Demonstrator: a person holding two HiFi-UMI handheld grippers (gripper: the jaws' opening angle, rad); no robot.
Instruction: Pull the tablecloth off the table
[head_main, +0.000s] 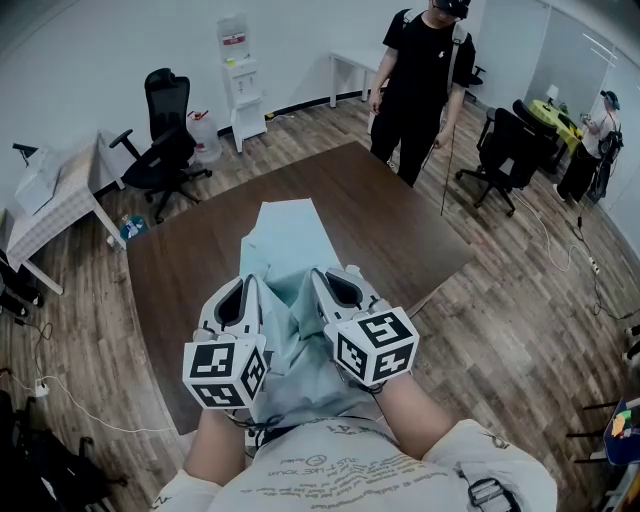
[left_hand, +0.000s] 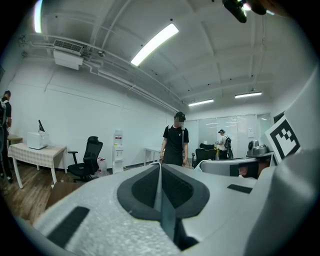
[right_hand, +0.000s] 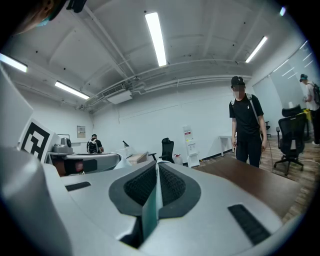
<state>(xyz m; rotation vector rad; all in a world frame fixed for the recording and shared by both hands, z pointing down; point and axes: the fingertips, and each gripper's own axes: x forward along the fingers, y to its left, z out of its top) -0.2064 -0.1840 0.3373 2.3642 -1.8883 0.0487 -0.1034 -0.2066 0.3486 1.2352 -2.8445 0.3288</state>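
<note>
A pale teal tablecloth (head_main: 285, 240) lies bunched in a narrow strip on the brown table (head_main: 400, 230). It runs from the table's middle over the near edge toward my body. Both grippers are raised side by side above that near edge. My left gripper (head_main: 245, 285) is shut on the cloth's left fold, and a thin edge of cloth (left_hand: 162, 205) shows between its pads (left_hand: 142, 190). My right gripper (head_main: 322, 277) is shut on the right fold, with a teal strip of cloth (right_hand: 151, 207) pinched between its pads (right_hand: 172, 187). Most of the tabletop is bare wood.
A person in black (head_main: 420, 80) stands at the table's far side. Office chairs stand at the back left (head_main: 165, 140) and the right (head_main: 500, 150). A water dispenser (head_main: 240, 80) is against the wall, a small checked table (head_main: 60, 200) at left, another person (head_main: 595, 140) far right.
</note>
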